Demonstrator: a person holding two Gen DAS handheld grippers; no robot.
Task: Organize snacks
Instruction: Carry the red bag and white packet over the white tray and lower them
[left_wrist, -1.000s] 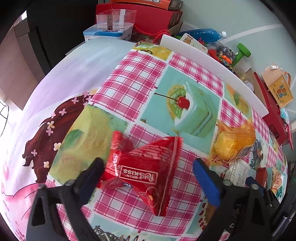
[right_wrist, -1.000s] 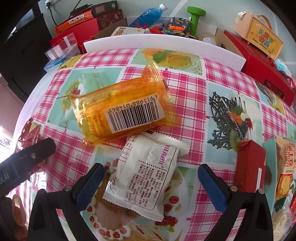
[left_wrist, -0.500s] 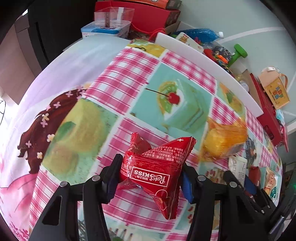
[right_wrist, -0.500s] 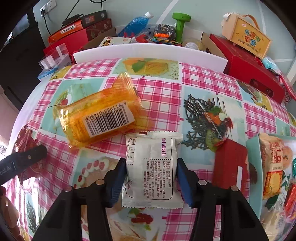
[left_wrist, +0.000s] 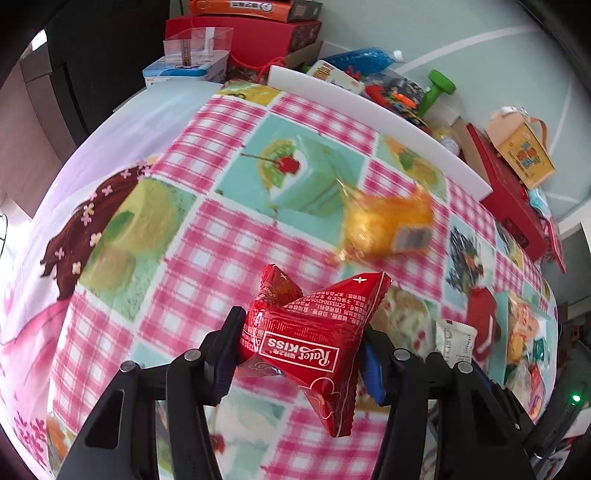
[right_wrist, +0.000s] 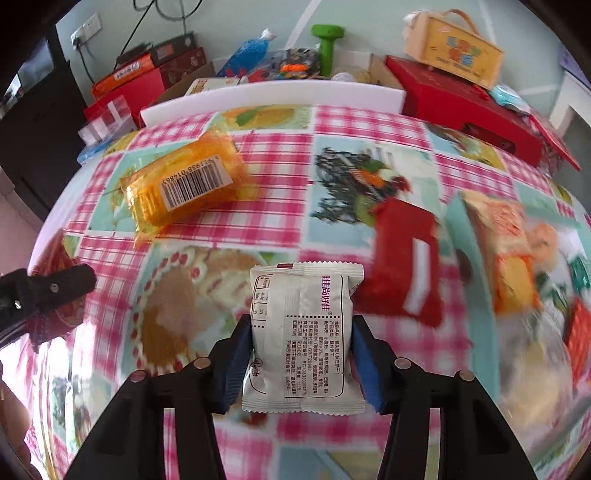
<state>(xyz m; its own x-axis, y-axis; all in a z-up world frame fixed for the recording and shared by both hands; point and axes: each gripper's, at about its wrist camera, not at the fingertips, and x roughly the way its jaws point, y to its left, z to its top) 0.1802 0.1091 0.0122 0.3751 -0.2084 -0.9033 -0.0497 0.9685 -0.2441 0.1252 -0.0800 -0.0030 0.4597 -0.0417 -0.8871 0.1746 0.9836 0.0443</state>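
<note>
Red foil packet (left_wrist: 306, 343) is held across its middle by the left gripper (left_wrist: 299, 354), jaws partly closed and pressed into both sides; one sealed corner hangs below the pads, another points up and right. White sachet (right_wrist: 303, 339) is held likewise by the right gripper (right_wrist: 301, 363), blue pads (right_wrist: 364, 373) flat against its long edges. Both are seen clear of the cloth, near the lower middle of each view.

Handling, judged: both packets light, air-puffed and soft, so the film dents under the pads; foil looks slick, and contents are probably crumbly. Hold is best taken across the padded middle with modest squeeze, not on the crimped seals, which would fold and slip.

Still lying on the table: orange wrapped cake (right_wrist: 184, 184) at far left, barcode up; small red box (right_wrist: 406, 258) just right of the white sachet; an open tray of mixed snacks (right_wrist: 509, 258) at far right, blurred, judged the likely destination.

Surface: glossy oilcloth (left_wrist: 229, 243), pink gingham with dessert prints, over a rounded tabletop; packets should slide easily. A white foam board (right_wrist: 273, 96) stands along the far edge. Beyond it, floor clutter is noted: red gift boxes (right_wrist: 461, 107), a yellow carry carton (right_wrist: 454, 48), a green dumbbell (right_wrist: 327, 48), a blue bottle (right_wrist: 251, 51)
</note>
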